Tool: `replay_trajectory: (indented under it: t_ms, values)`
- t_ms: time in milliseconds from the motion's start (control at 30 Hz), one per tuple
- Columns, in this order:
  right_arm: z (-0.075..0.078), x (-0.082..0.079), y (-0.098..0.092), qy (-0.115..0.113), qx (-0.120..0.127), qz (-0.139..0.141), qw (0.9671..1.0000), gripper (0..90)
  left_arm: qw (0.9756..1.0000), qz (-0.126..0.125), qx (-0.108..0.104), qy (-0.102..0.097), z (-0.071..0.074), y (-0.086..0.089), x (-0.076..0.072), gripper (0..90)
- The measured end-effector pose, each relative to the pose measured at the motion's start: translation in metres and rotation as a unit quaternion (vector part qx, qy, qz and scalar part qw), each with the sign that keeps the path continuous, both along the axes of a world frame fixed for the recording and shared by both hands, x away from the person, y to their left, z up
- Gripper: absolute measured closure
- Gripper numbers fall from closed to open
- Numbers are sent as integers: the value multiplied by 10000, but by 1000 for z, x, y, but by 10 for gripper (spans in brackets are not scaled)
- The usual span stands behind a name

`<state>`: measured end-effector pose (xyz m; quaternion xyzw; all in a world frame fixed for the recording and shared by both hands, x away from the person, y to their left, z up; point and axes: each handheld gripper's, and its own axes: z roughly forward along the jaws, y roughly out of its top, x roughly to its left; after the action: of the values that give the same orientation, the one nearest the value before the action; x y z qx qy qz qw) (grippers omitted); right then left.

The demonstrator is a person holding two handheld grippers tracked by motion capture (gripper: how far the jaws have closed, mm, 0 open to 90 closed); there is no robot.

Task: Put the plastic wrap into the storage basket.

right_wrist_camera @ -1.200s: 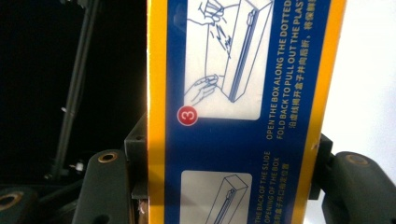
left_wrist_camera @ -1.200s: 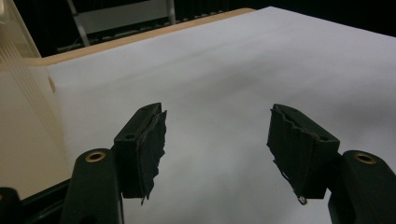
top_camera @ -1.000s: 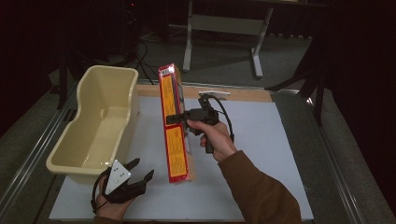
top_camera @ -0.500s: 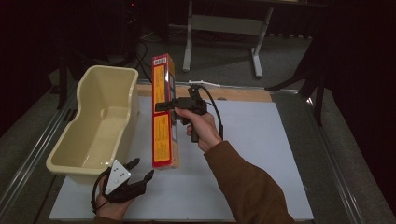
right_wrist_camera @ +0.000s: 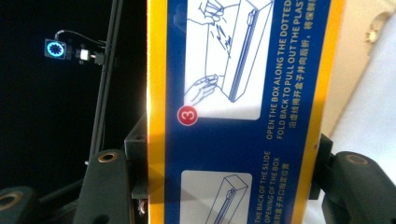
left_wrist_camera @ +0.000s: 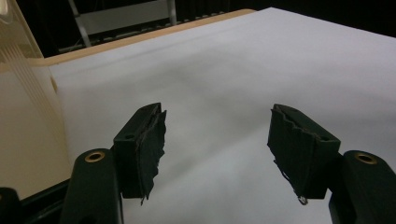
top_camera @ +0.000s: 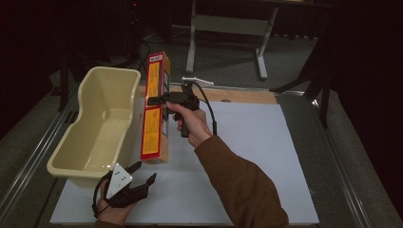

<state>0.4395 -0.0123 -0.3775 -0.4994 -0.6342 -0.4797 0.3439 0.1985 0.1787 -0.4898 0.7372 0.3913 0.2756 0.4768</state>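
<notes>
- Clamped between our right gripper's (top_camera: 153, 100) jaws, the long box (top_camera: 153, 118) hangs slightly tilted, its yellow-and-red face toward the camera overhead; in the right gripper view the pads press its two narrow edges, the blue instruction panel (right_wrist_camera: 233, 107) square ahead of them.
- A second ago the box stood farther out over the white mat (top_camera: 266, 156); now we have carried it sideways until it sits just beside the near wall of the tub (top_camera: 95, 137), its lower end low over the mat next to the tub's corner.
- We read that shift as the box heading for the tub, with the lift over the rim not yet made.
- Outward from those jaws, the tub's rim is the one thing in the way: the box is long, so in our judgement it must rise and lie along the tub to go in.
- Our left gripper (top_camera: 141, 173) rests on the mat below the box, jaws spread wide with nothing between them, bare mat ahead of its pads (left_wrist_camera: 149, 140) in the left gripper view.
- Beyond the tub, a table frame (top_camera: 228, 28) stands on the dark floor, well clear.
</notes>
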Motion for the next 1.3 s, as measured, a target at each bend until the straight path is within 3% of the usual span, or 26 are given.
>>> replay_trajectory:
  t_ms: [367, 967, 1300]
  values:
    - [-2, 5, 26, 174, 110, -211, 9996, 398, 10000, -7, -21, -15, -1, 1, 0, 361]
    - [-3, 1, 66, 49, 26, -240, 9997, 397, 10000, -22, -32, -66, -1, 0, 0, 360]
    - [-4, -1, 82, 102, 84, -261, 9996, 397, 10000, -24, 11, -88, -1, 0, -1, 357]
